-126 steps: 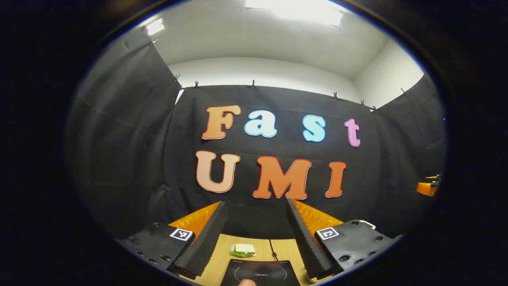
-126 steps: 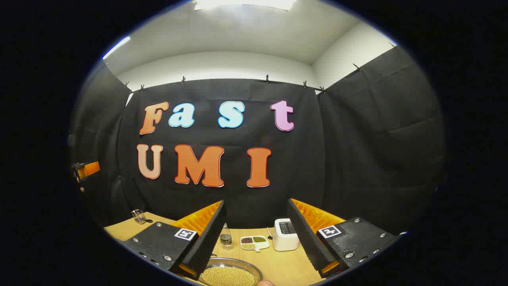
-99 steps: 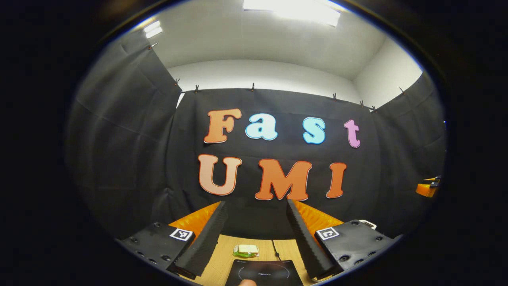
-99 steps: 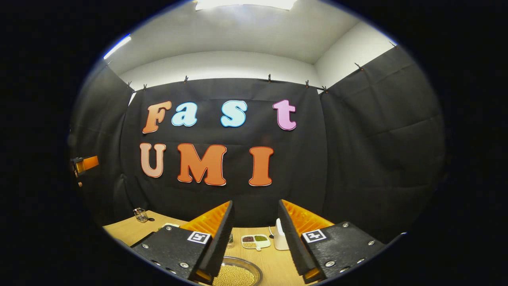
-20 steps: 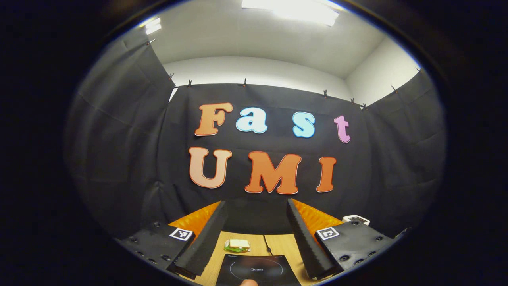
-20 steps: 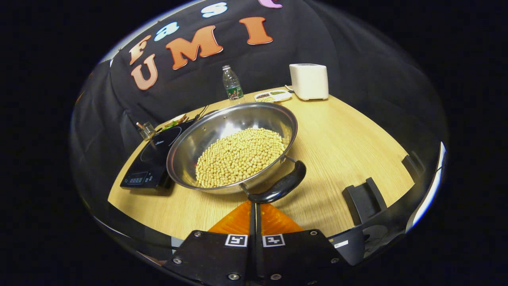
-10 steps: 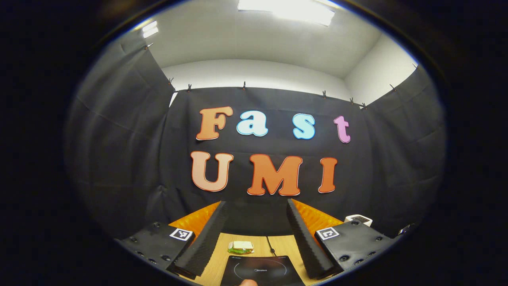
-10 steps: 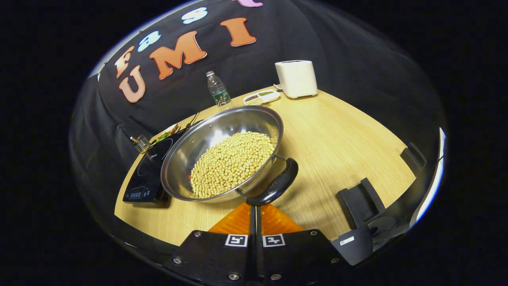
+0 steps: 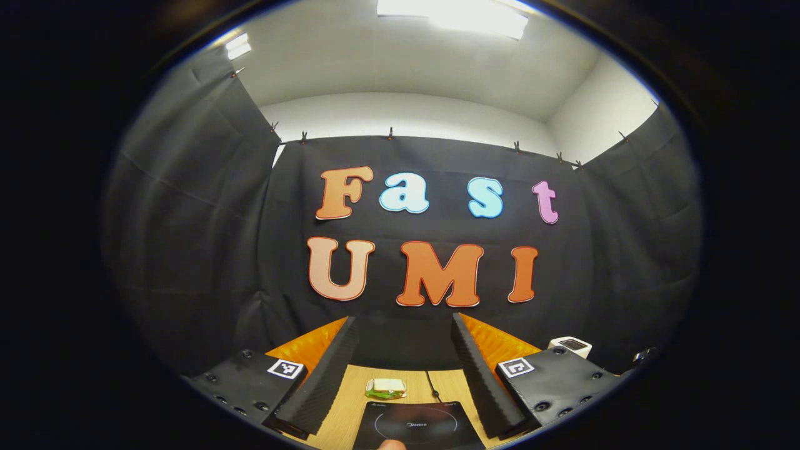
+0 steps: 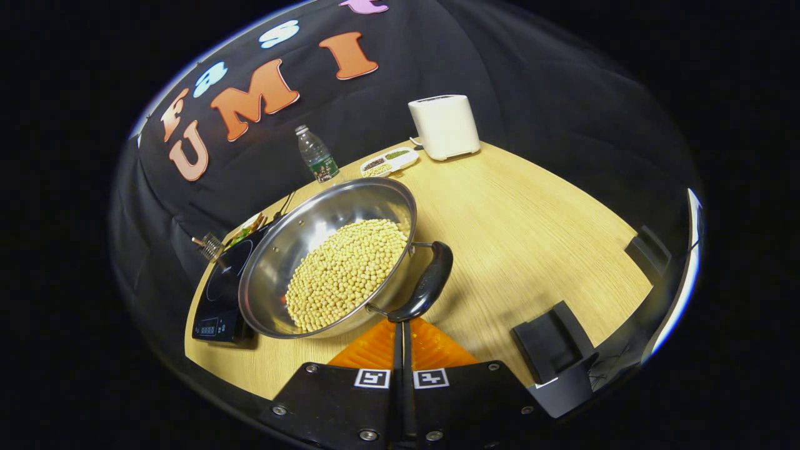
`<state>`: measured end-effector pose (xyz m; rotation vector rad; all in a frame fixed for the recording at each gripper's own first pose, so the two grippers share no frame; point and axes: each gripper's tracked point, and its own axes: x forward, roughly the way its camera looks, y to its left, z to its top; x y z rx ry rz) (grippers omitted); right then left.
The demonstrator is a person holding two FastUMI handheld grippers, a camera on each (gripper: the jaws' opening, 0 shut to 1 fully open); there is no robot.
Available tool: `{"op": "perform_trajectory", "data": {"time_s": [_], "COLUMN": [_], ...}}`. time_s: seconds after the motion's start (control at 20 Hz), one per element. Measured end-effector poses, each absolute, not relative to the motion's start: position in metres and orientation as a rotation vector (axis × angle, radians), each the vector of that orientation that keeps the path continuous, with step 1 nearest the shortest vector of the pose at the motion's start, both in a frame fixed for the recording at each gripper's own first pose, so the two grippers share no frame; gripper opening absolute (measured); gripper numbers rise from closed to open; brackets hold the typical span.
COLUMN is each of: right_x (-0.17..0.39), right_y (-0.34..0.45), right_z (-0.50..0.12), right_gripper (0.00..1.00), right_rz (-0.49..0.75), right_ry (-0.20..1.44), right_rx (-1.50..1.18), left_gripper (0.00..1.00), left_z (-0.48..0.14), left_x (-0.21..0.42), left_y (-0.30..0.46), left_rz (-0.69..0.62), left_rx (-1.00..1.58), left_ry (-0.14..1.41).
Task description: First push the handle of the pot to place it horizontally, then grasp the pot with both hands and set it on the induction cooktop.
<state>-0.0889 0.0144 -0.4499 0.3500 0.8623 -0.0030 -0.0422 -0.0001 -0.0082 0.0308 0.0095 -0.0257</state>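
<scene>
On the desk (image 10: 525, 237), we kept our closed right tongs (image 10: 400, 328) against the pot's handle (image 10: 425, 284); left tongs (image 9: 400, 369) wide, farther off.

One steel pot (image 10: 325, 256) heaped with soybeans is counted, with one black handle (image 10: 425, 284) at its five o'clock. One induction cooktop (image 10: 222, 294), one water bottle (image 10: 315, 156), one white toaster (image 10: 444, 125), one divided snack dish (image 10: 389, 160) and two black stands (image 10: 553, 340) are counted on one wooden table (image 10: 531, 237).
</scene>
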Motion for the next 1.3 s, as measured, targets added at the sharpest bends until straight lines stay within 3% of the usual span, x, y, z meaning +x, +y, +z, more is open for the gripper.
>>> {"op": "perform_trajectory", "data": {"time_s": [1.3], "right_x": [-0.028], "right_y": [-0.017], "right_z": [-0.458], "right_gripper": [0.00], "right_rz": [-0.063], "right_ry": [0.866], "right_rx": [0.426], "left_gripper": [0.98], "left_z": [-0.068], "left_x": [-0.005], "left_y": [0.022], "left_rz": [0.038], "left_rx": [0.046], "left_ry": [0.099]}}
